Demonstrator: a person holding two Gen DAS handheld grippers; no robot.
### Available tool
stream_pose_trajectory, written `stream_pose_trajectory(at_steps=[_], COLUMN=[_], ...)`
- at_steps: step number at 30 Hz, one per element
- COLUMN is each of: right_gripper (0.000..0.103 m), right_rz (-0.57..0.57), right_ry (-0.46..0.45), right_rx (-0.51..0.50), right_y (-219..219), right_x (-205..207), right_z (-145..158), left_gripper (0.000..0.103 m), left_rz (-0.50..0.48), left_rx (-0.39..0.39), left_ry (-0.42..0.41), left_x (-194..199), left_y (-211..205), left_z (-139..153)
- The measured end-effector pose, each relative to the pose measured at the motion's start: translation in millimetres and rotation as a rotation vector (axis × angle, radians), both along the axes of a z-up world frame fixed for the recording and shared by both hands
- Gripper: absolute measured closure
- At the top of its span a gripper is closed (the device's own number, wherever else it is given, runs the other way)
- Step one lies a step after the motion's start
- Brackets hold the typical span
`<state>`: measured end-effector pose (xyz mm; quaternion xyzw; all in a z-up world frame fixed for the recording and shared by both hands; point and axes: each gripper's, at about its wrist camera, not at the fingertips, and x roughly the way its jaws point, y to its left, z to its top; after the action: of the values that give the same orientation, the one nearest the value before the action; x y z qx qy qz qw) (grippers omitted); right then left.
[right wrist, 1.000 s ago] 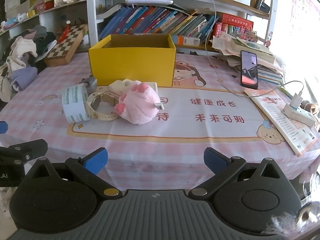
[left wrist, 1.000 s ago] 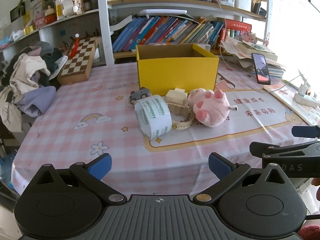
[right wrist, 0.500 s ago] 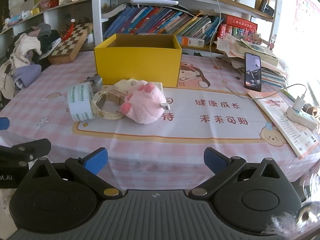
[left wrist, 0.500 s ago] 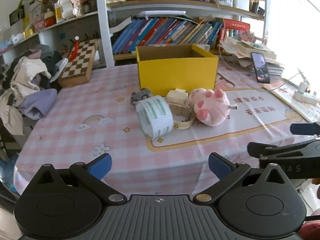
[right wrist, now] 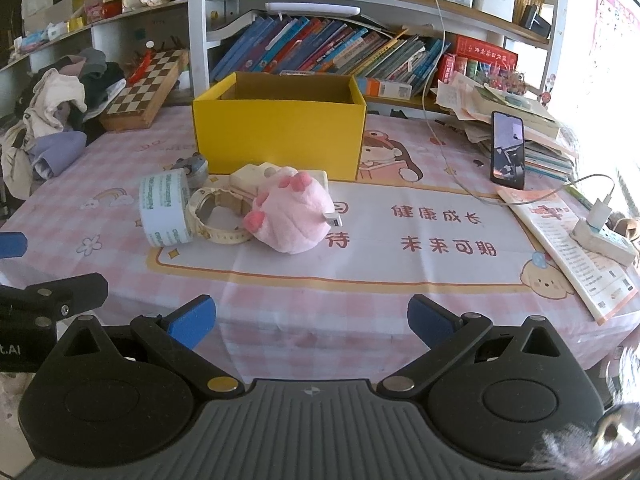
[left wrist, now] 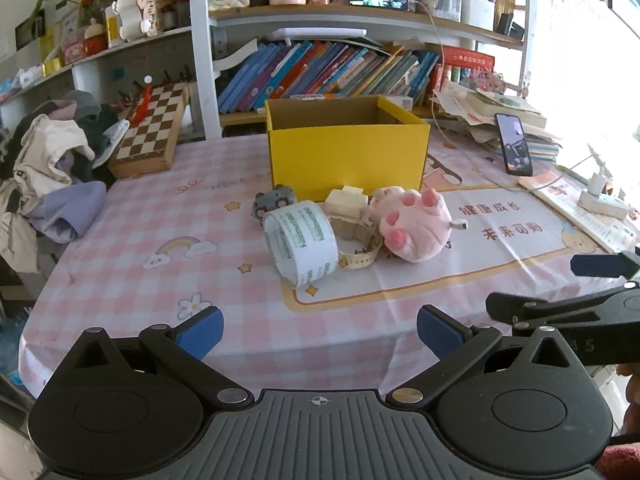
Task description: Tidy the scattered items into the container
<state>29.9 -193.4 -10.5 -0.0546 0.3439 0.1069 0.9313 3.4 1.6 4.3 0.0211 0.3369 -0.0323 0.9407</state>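
Note:
An open yellow box (left wrist: pixel 346 152) (right wrist: pixel 280 136) stands at mid-table. In front of it lie a white tape roll (left wrist: pixel 300 242) (right wrist: pixel 165 210), a pink paw plush (left wrist: pixel 414 224) (right wrist: pixel 292 214), a coiled measuring tape (left wrist: pixel 360 254) (right wrist: pixel 218 214), a cream block (left wrist: pixel 346 200) (right wrist: pixel 250 174) and a small grey toy (left wrist: pixel 274 200) (right wrist: pixel 192 164). My left gripper (left wrist: pixel 320 330) hangs open near the table's front edge, well short of the tape roll. My right gripper (right wrist: pixel 312 318) is open too, level with the front edge, and holds nothing.
A chessboard (left wrist: pixel 150 132) and a heap of clothes (left wrist: pixel 48 172) sit at the left. A phone (right wrist: pixel 507 150) leans on stacked books at the right, beside a booklet (right wrist: pixel 568 244) and a charger (right wrist: pixel 600 232). Bookshelves stand behind the table.
Both grippers have drawn back and risen slightly, so the box and items look a bit farther off. Nothing on the table has moved.

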Motion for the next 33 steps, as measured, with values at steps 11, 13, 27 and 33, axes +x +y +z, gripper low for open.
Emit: stream_pose_trajectory(at_steps=[11, 13, 27, 33], right_gripper=[0.0, 0.0, 0.0, 0.0], right_rz=[0.029, 0.031, 0.038, 0.043], right_ry=[0.027, 0.03, 0.043, 0.041], right_rx=[0.01, 0.01, 0.017, 0.015], right_y=[1.8, 2.4, 2.6, 3.3], right_x=[14.8, 17.5, 40.0, 51.3], right_z=[-2.6, -3.4, -6.7, -5.9], left_gripper=[0.0, 0.0, 0.0, 0.0], left_rz=[0.005, 0.015, 0.046, 0.036], left_rx=[0.007, 0.013, 0.033, 0.087], left_ry=[0.012, 0.015, 0.031, 0.031], left_x=[10.5, 12.7, 26.6, 34.9], left_y=[-1.2, -0.6, 1.6, -4.0], left_z=[-2.0, -2.5, -6.2, -9.6])
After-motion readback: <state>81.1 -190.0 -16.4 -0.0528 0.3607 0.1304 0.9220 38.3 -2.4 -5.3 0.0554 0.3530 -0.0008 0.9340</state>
